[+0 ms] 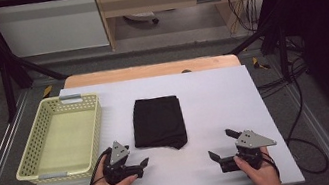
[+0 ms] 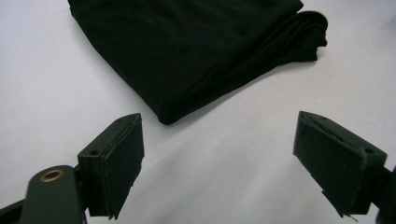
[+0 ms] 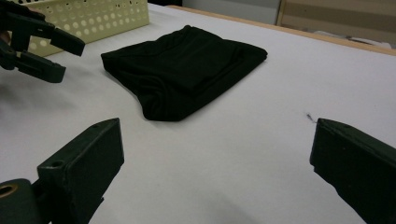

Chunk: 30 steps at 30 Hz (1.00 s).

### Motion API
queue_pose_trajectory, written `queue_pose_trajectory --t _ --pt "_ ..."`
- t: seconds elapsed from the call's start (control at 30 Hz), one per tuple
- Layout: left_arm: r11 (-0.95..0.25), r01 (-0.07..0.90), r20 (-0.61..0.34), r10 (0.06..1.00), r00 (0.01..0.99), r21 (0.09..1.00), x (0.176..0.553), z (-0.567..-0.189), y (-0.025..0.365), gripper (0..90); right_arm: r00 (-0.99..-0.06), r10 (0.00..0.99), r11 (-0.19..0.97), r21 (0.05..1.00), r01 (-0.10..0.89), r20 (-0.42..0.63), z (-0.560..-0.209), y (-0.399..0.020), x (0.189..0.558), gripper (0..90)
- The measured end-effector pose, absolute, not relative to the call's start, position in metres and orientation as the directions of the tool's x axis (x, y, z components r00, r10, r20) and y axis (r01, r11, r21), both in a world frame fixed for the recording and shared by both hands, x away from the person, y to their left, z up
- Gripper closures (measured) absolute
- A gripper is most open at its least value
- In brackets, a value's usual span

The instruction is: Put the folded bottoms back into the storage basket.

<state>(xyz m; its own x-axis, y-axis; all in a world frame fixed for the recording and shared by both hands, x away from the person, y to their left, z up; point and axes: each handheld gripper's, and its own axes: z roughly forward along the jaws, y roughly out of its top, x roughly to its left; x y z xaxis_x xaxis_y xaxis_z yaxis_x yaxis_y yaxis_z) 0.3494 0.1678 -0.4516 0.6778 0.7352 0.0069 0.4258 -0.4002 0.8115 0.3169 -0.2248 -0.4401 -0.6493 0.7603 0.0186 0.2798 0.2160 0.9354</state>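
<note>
Black folded cloth [image 1: 158,122] lies in the middle of the white worktop [image 1: 224,97], just right of the pale yellow perforated basket [image 1: 60,138] (its near corner bulges slightly). Left hand-held gripper [image 1: 143,167] sits near the cloth's front left corner, jaws spread wide with nothing between them, the cloth's corner just ahead of them in the left gripper view [image 2: 187,51]. Right hand-held gripper [image 1: 221,145] rests at the front right of the worktop, apart from the cloth, its jaws also wide and empty.
</note>
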Motion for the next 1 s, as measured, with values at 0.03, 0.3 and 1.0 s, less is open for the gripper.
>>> queue_pose_trajectory --t 0.03,0.3,1.0 --pt "-0.402 0.429 0.007 0.736 0.677 0.809 0.351 -0.453 0.167 16.8 -0.649 0.761 0.216 0.935 0.281 0.020 -0.440 -0.225 0.317 3.1" --pt "-0.409 0.436 0.025 0.751 0.659 0.802 0.362 -0.457 0.164 20.7 -0.651 0.759 0.220 0.935 0.279 0.016 -0.440 -0.224 0.317 3.1" --pt "-0.411 0.470 0.023 0.772 0.636 0.782 0.377 -0.458 0.160 27.2 -0.657 0.753 0.224 0.933 0.282 0.018 -0.440 -0.223 0.317 2.9"
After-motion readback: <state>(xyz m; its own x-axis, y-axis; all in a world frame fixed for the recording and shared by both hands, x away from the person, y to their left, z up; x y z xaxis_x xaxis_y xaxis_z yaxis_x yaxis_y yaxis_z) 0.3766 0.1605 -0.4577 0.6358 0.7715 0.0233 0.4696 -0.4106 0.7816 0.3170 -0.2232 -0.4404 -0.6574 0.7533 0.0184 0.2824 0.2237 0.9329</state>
